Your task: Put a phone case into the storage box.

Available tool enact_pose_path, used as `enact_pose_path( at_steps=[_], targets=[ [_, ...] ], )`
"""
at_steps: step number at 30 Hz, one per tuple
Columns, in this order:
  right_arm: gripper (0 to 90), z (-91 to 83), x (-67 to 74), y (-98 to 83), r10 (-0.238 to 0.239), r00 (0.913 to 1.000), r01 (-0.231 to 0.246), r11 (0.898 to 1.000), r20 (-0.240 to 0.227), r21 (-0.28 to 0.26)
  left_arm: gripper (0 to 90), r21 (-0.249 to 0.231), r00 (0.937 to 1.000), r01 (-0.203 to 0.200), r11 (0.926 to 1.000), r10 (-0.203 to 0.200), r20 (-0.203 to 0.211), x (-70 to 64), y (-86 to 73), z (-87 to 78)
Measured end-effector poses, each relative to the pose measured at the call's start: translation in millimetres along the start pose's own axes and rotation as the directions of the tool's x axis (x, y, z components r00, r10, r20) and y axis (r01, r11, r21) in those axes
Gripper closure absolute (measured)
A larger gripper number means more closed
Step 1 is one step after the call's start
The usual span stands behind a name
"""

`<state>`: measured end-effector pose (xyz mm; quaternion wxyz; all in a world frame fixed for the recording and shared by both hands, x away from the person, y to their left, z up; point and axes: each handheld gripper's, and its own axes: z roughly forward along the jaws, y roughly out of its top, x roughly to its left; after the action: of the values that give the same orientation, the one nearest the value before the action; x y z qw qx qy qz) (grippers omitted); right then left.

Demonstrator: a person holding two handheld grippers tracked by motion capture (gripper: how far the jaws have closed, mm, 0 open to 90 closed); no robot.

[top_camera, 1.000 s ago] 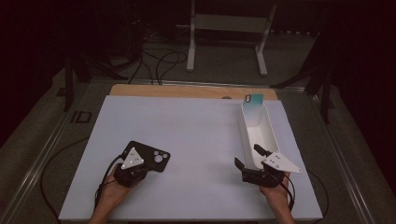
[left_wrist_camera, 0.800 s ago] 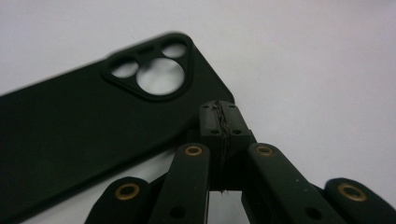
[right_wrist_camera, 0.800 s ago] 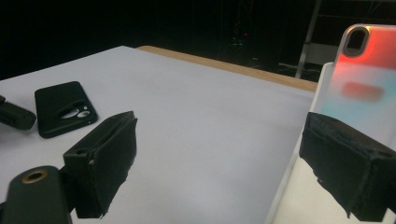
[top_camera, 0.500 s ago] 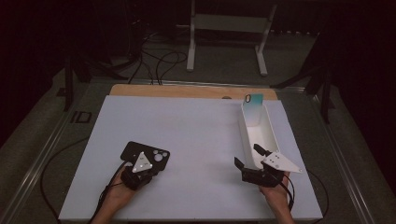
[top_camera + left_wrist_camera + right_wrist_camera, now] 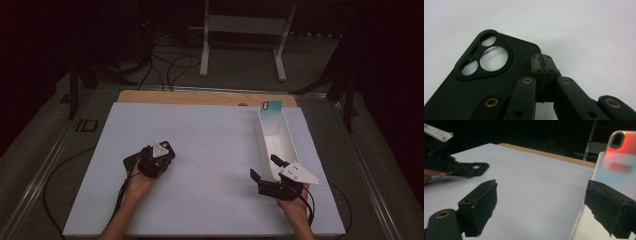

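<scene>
A black phone case [image 5: 131, 162] with a round camera cut-out lies low over the white table top at the left. My left gripper [image 5: 166, 153] is shut, its pads pinching the case's side edge [image 5: 511, 72]; the pads [image 5: 537, 65] meet tightly in the left gripper view [image 5: 541, 66]. My right gripper [image 5: 265, 168] stands open beside the near end of a long white tray [image 5: 287, 145], with nothing between its jaws [image 5: 541, 192]. A teal-to-orange phone case [image 5: 271, 117] stands upright at the tray's far end [image 5: 621, 162]. The black case [image 5: 482, 167] also shows far left in the right gripper view.
A wooden strip [image 5: 200, 97] borders the table's far edge. Behind it stand a white metal frame [image 5: 245, 25] and floor cables [image 5: 170, 65]. Dark stands flank the table on both sides. The white surface between the two grippers is bare.
My left gripper has moved away from the person and slightly right, and the black case has turned with it. The right gripper has stayed put.
</scene>
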<state>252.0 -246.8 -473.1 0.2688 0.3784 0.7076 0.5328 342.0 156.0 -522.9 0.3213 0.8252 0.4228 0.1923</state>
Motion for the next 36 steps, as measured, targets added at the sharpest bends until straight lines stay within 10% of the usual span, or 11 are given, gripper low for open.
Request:
enact_pose_path(
  at_steps=[7, 15, 21, 28, 36],
  targets=[
    [10.9, 0.0, 0.4, -0.2, -0.004, 1.0000, 0.004, 1.000, -0.006, 0.002, 89.7, -0.013, 0.9926, 0.111, 0.9937, -0.112, -0.047, 17.4, 5.0, 11.2],
    [10.9, -0.4, 0.5, 0.3, -0.004, 0.9999, 0.004, 1.000, -0.011, -0.001, 87.9, -0.118, 0.9930, 0.114, 0.9864, -0.117, -0.018, 17.2, 9.0, -5.1],
    [12.4, -1.4, 0.1, 0.8, 0.001, 0.9997, -0.001, 1.000, -0.023, -0.006, 66.8, -0.294, 0.9930, 0.111, 0.9493, -0.118, -0.006, 11.5, 9.2, -46.4],
    [13.0, -3.8, -0.6, 1.9, -0.016, 0.9996, 0.015, 0.999, -0.024, -0.037, 28.9, -0.393, 0.9942, 0.081, 0.9160, -0.102, -0.034, 2.5, -14.0, -82.8],
    [12.1, -4.2, -1.4, 2.5, 0.002, 1.0000, -0.002, 1.000, -0.009, -0.019, 14.8, -0.371, 0.9925, 0.094, 0.9240, -0.116, -0.038, 2.2, -46.2, -100.8]
  ],
)
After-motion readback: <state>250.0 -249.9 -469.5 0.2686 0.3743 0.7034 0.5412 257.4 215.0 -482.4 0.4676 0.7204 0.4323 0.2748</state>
